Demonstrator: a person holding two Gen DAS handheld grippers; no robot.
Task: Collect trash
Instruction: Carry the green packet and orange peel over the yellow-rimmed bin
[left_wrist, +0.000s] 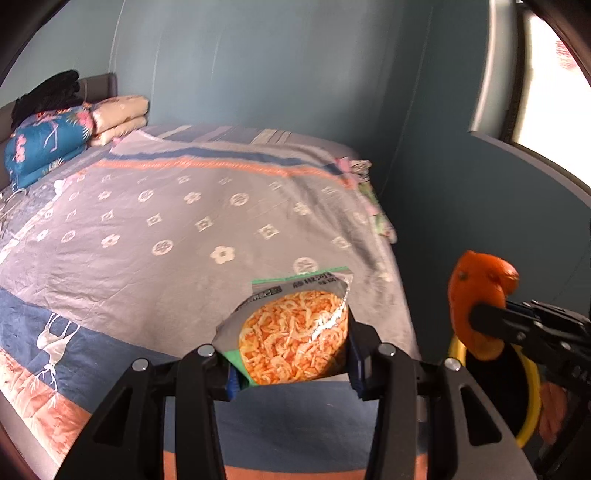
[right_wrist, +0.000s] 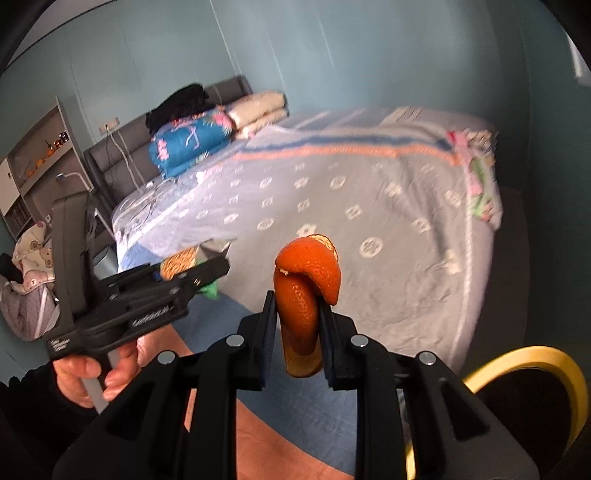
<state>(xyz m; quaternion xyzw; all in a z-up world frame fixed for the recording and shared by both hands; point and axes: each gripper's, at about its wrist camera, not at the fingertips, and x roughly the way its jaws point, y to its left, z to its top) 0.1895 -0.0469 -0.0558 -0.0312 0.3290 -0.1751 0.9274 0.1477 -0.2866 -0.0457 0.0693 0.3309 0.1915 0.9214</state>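
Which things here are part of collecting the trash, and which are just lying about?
Part of the job:
- crinkled foil snack packet, gripped in the left tool
- curled orange peel, gripped in the right tool
- yellow-rimmed black bin, beside the bed

Just lying about:
- grey patterned bedspread
- folded blue floral quilt
- folded cream blankets
- black clothing

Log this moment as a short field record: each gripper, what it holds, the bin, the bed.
left gripper: shut on snack packet, a torn foil bag printed with orange dried shrimp, held over the near end of the bed
right gripper: shut on orange peel, a curled strip standing up between the fingers
bin: yellow-rimmed, dark inside, low at the right beside the bed
bed: grey patterned cover; folded quilts stacked at the headboard end
trash left on bed: none visible in these views
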